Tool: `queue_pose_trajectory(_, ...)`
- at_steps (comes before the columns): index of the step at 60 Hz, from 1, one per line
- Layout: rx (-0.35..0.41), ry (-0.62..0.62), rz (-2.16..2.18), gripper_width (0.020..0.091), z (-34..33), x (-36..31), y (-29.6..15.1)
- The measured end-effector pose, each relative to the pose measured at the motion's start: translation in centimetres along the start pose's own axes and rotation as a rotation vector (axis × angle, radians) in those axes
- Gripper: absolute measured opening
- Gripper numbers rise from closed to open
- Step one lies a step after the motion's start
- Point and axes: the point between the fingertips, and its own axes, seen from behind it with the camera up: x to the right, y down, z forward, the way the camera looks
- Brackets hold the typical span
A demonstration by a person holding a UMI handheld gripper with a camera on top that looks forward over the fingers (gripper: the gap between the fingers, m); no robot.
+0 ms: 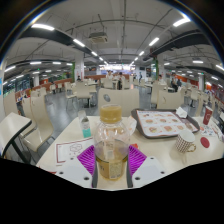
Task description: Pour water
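Note:
A clear plastic bottle [111,140] with yellowish liquid in its lower part stands upright between my gripper's [111,160] two purple pads [87,157]. Both pads press against its sides, so the gripper is shut on it. The bottle's neck rises in front of the white table [70,135] beyond. A white cup [183,146] sits on the table to the right, beyond the fingers.
A tray [163,124] with a patterned top lies on the table at the right, behind the cup. A small bottle [86,127] stands to the left of the held one. Chairs [20,130] and other tables fill the large hall behind.

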Motion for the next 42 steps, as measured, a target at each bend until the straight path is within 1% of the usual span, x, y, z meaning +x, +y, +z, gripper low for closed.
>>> queue_pose_trajectory(6,0.002,-0.028,0.024,0.039,-0.7,-0.2,-1.6)
queue_pose_trajectory(13,0.04,-0.119,0.225,0.0388,-2.3,-0.3,-6.3)
queue_pose_trajectory(22,0.081,-0.306,0.726,0.0389,-2.6,2.3,-13.3)
queue_pose_trajectory(28,0.086,-0.438,1.072,0.0389,-1.7,5.4,-16.4)
queue_pose_trajectory(29,0.082,-0.451,1.13,0.0389,-2.8,5.3,-17.3)
queue_pose_trajectory(30,0.083,-0.464,1.185,0.039,-1.5,6.3,-17.1)
queue_pose_trajectory(35,0.076,-0.507,1.453,0.039,0.2,10.0,-17.1)
queue_pose_trajectory(37,0.073,-0.511,1.555,0.0389,1.0,11.6,-16.7)
queue_pose_trajectory(38,0.068,-0.509,1.606,0.039,-0.5,12.1,-16.9)
queue_pose_trajectory(39,0.07,-0.51,1.647,0.0389,1.1,12.6,-16.5)
queue_pose_trajectory(42,0.067,-0.523,1.772,0.0386,2.0,14.2,-15.7)
